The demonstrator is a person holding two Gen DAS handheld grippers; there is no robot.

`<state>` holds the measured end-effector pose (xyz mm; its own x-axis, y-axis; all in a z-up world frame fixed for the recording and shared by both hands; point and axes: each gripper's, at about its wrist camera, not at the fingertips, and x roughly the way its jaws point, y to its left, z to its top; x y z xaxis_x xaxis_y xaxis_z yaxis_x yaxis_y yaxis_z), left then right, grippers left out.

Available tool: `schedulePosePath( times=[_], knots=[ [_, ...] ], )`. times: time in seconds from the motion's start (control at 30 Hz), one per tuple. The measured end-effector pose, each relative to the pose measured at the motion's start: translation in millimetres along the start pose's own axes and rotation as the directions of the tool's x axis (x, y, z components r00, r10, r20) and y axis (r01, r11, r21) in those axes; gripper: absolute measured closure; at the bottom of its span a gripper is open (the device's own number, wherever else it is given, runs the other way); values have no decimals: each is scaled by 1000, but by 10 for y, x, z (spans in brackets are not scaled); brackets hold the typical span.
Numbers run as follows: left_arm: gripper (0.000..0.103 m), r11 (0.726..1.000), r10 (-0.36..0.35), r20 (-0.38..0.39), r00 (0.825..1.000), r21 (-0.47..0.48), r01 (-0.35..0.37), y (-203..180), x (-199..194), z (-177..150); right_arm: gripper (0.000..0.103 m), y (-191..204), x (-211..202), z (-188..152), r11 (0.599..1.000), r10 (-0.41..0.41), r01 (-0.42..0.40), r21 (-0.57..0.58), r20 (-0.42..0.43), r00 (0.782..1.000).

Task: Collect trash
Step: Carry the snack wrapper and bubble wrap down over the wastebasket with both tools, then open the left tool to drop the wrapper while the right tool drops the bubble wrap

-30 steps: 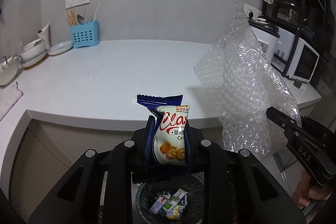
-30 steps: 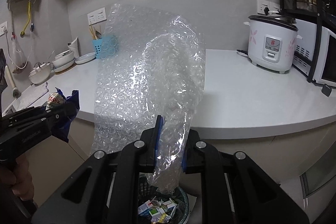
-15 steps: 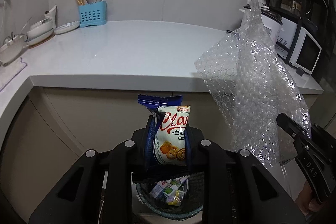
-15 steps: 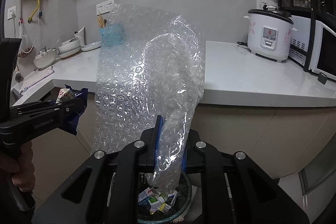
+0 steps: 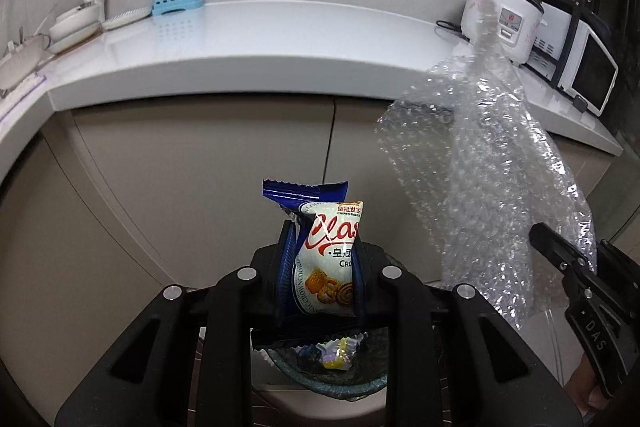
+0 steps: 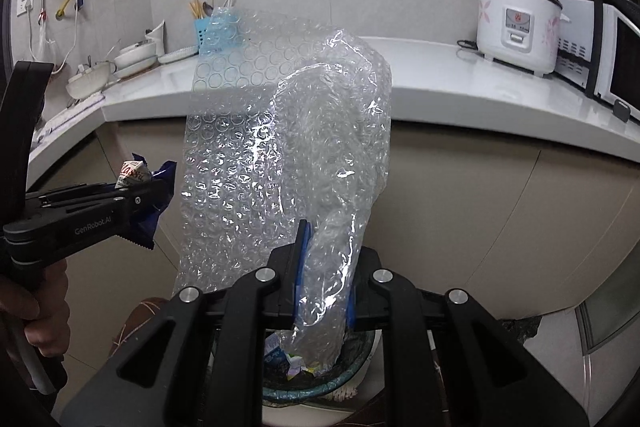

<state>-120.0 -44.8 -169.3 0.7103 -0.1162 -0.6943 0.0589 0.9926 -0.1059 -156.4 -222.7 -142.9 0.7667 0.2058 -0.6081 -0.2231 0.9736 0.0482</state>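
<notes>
Left wrist view: the snack packet (image 5: 328, 263) is a small white pouch with red lettering and pictured biscuits, backed by a dark blue wrapper (image 5: 304, 193) with a zigzag top edge. It stands upright between the fingers of the left gripper (image 5: 320, 267), which pinch it from both sides about midway up, its top half rising above them. Directly below the packet sits the trash bin (image 5: 360, 383), a dark round basket with small wrappers inside. The gripper tilts downward, facing the cabinet fronts under the white table (image 5: 240, 39). At the right, a crumpled clear sheet of bubble wrap (image 5: 492, 187) hangs in the air, gathered at its lower end in the right gripper (image 5: 552, 247), which enters from the lower right corner with a bit of hand (image 5: 592, 391) beneath it.

Right wrist view: the bubble wrap (image 6: 280, 155) is a large transparent sheet, folded and bunched, standing tall above the fingers of the right gripper (image 6: 322, 279). Those fingers are pressed together on its twisted lower neck, whose tail dangles into the trash bin (image 6: 352, 367) just below. The gripper angles down toward the bin. At the left, the left gripper (image 6: 148, 203) reaches in roughly level, held by a hand (image 6: 36, 311), with the snack packet (image 6: 134, 175) and blue wrapper (image 6: 164, 183) poking from its tip, beside the bubble wrap's edge.
</notes>
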Motion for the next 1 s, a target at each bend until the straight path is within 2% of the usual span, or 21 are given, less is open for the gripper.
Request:
schedulePosePath(
  times=[0.23, 0.6, 0.83, 1.0],
  knots=[
    [79, 1000, -12, -43, 999, 1, 12, 2, 334, -313, 90, 7, 350, -333, 1000, -14, 15, 7, -86, 996],
    [80, 999, -38, -125, 991, -16, 36, -16, 907, -680, 90, -145, 866, -665, 997, -32, 47, 59, -225, 974],
    [79, 999, -43, -198, 979, -10, 42, -63, 1243, -803, 90, -171, 935, -681, 996, -37, 56, 71, -242, 970],
    [79, 999, -49, -213, 976, 7, 52, -83, 1303, -872, 90, -194, 928, -701, 996, -43, 62, 71, -248, 968]
  ],
)
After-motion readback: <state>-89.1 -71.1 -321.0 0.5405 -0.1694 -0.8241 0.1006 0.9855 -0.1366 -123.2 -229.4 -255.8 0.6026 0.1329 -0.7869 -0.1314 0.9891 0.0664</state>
